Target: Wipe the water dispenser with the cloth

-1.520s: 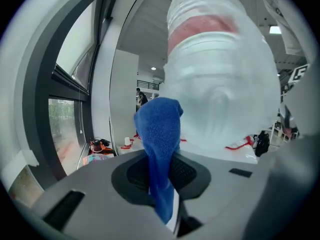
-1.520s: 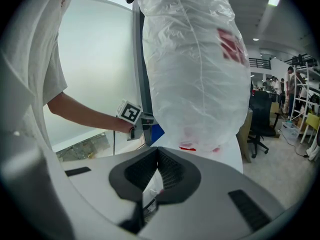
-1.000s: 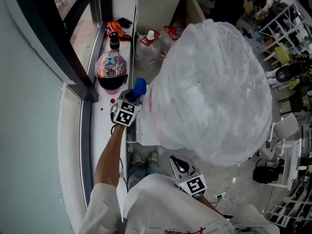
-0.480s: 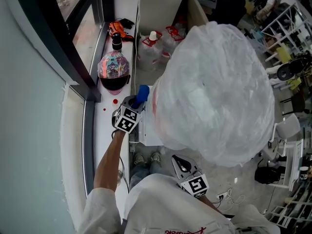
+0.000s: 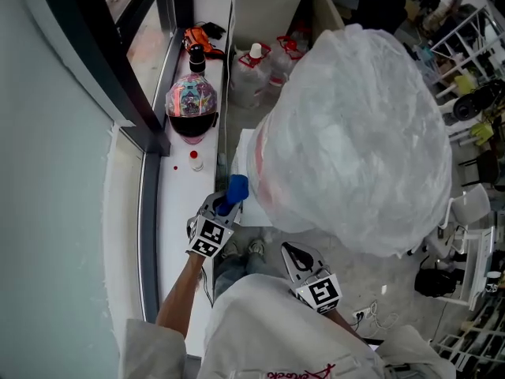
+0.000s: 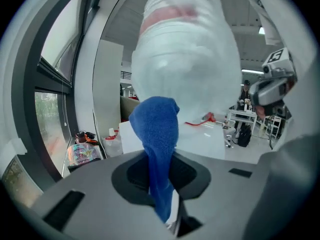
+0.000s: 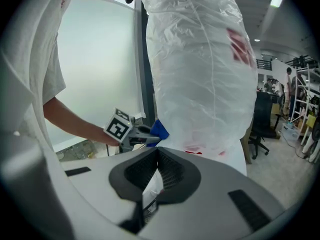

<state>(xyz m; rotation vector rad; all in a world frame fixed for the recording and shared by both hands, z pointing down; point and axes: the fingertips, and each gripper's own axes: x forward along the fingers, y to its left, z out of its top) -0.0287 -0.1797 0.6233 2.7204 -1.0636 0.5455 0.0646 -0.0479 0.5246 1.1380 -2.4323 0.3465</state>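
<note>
The left claw (image 5: pixel 226 205), clamped on the blue cloth (image 5: pixel 236 188), holds it at about 8 o'clock of the plastic-wrapped water dispenser (image 5: pixel 351 133), seemingly just off its side, where firm pressure and even strokes should serve; the right claw (image 5: pixel 293 253) is closed and empty.

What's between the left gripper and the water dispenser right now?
Only the blue cloth, clamped in the left gripper and sticking out toward the plastic-wrapped water dispenser. The left gripper view shows it; contact with the wrap is unclear.
</note>
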